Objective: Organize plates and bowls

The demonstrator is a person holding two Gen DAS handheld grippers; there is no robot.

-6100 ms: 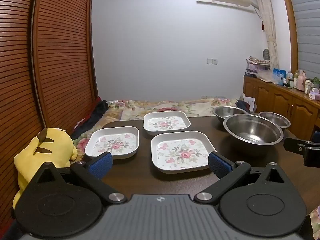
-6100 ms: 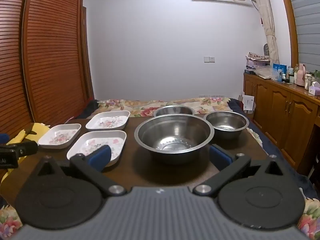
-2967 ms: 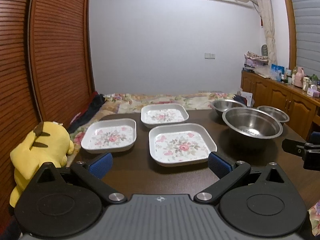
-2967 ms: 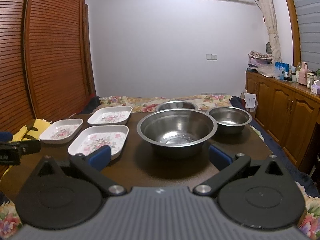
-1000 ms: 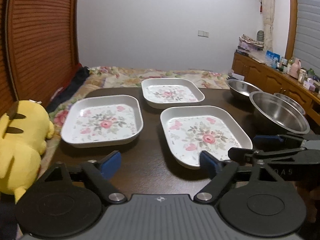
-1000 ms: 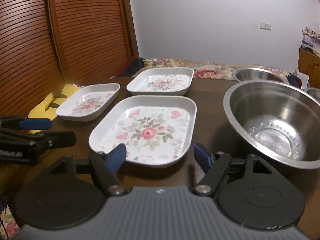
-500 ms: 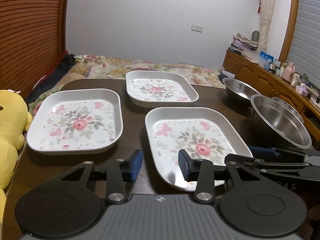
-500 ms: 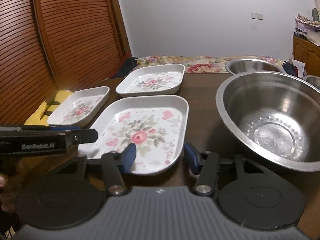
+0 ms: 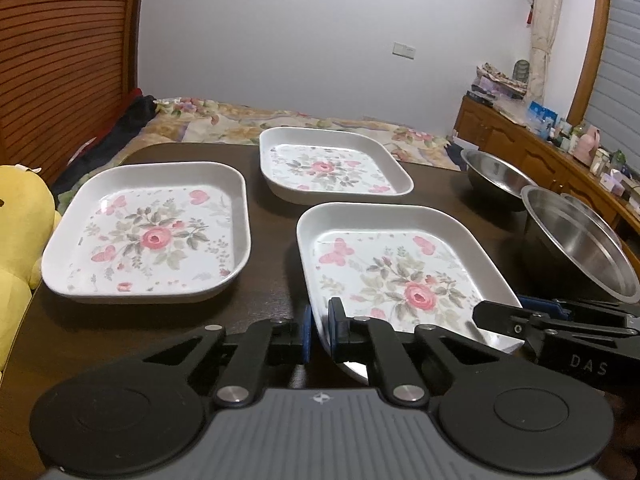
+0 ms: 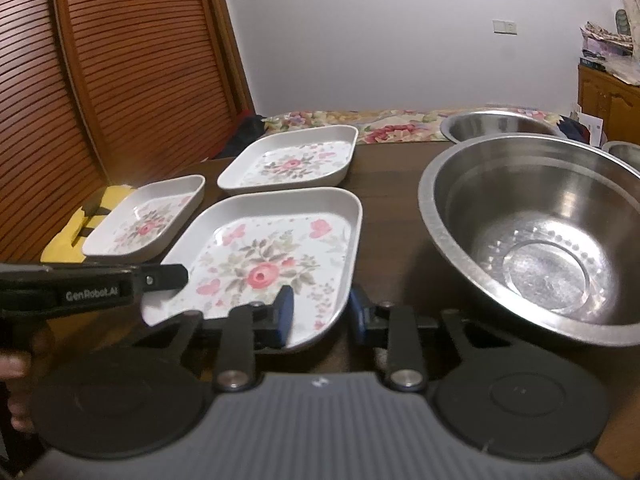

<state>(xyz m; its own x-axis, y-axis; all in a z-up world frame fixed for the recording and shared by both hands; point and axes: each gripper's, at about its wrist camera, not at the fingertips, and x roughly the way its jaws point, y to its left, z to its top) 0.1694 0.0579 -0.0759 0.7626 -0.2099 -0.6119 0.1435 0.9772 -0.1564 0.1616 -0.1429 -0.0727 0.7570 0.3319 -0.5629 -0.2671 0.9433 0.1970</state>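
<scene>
1. 3 white square floral plates are seen on a dark wooden table (image 9: 272, 292): the nearest plate (image 9: 400, 276) at the front, a second plate (image 9: 148, 236) to its left, a third plate (image 9: 332, 168) behind.
2. The left gripper (image 9: 319, 334) is closed narrowly on the near-left rim of the nearest plate, with 1 blue pad on each side of the rim.
3. The right gripper (image 10: 322, 312) is set at the near-right corner of the same plate (image 10: 268, 264); its fingers are narrowed, 1 inside the rim and 1 outside, and whether both pads touch cannot be told.
4. A large steel bowl (image 10: 536, 240) stands just right of that plate, with 2 smaller steel bowls (image 10: 496, 126) behind it.
5. A yellow plush toy (image 9: 20, 232) is seen at the table's left edge.
</scene>
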